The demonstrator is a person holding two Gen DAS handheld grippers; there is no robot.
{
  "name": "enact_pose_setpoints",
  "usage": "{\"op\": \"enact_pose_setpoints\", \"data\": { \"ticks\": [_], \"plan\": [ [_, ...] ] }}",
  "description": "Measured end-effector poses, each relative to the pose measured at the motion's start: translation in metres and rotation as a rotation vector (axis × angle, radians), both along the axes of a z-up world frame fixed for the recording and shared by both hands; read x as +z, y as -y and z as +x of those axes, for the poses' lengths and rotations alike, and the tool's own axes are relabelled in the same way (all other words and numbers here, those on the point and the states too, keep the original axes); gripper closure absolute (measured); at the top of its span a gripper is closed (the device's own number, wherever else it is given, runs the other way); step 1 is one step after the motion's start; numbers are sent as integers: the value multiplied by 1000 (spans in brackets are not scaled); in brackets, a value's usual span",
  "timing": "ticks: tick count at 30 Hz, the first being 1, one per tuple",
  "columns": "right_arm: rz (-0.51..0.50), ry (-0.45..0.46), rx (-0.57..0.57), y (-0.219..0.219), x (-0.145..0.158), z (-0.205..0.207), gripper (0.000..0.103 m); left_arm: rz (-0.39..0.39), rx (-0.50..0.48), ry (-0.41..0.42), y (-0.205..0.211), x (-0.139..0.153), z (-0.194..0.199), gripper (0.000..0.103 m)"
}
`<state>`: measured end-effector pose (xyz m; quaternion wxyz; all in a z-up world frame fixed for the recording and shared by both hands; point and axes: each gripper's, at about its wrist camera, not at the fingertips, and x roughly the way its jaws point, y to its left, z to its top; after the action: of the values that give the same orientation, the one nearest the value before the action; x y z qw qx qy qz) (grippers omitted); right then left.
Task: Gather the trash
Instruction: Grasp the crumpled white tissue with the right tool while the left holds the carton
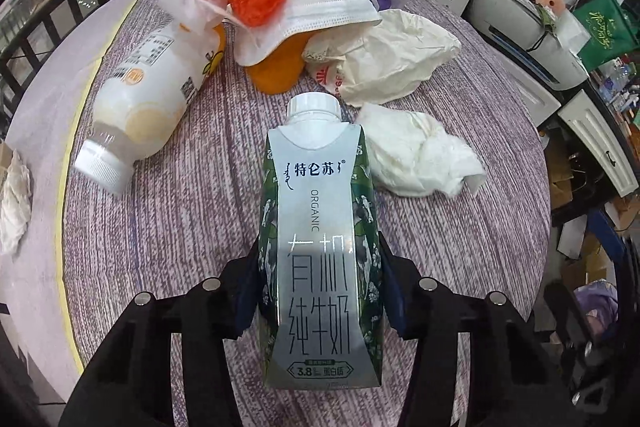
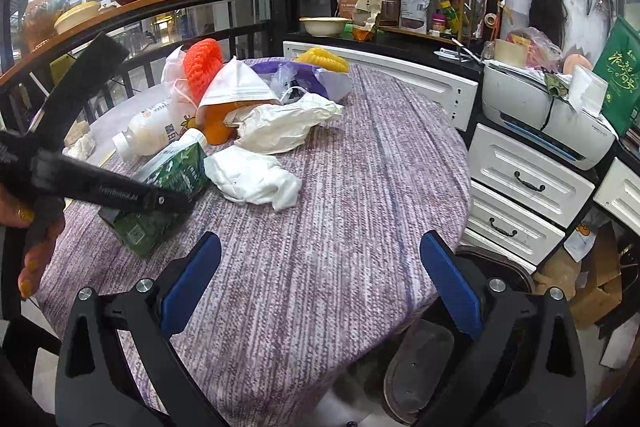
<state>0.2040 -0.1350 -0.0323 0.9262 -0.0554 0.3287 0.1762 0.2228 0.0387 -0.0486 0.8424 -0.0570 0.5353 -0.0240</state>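
Both views are lit evenly by soft indoor light, with no hard shadows thrown on the worktop (image 1: 192, 227). A pale sheen is seen on the silver face of the milk carton (image 1: 318, 247). Straight lines are bent strongly by the fisheye lenses, and the corners are darkened to black. Edge detail is smeared; the centres are rendered fairly sharp.

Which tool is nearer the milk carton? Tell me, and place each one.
Left. The left tool straddles the milk carton, fingers against both its sides. The right tool hangs open over bare tablecloth, apart from it.
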Motion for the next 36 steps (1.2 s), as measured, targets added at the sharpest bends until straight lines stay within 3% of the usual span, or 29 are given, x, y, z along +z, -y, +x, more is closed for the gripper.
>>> {"op": "enact_pose_setpoints", "data": {
  "ticks": [6, 10, 15, 19, 23, 27, 29, 36],
  "plan": [
    [11, -90, 84, -27, -4, 27, 5, -55, 5, 39, -14, 3, -28, 53],
    [-27, -182, 198, -61, -15, 51, 5, -25, 7, 91, -24, 9, -49, 53],
    [-108, -236, 239, -93, -30, 76, 24, 3, -1, 137, -30, 12, -67, 53],
    [-128, -252, 252, -108, -37, 84, 26, 16, -6, 146, -35, 9, -74, 53],
    [-166, -202, 243, -115, -42, 77, 45, 1, 9, 140, -40, 4, -72, 53],
    [-173, -175, 234, -109, -39, 69, 78, -1, 14, 142, -43, 0, -83, 53],
    [-179, -165, 226, -105, -38, 63, 90, 0, 17, 142, -42, -1, -83, 53],
    [-128, -127, 229, -87, -33, 41, 95, 0, 17, 149, -39, -3, -83, 53]
  ]
}}
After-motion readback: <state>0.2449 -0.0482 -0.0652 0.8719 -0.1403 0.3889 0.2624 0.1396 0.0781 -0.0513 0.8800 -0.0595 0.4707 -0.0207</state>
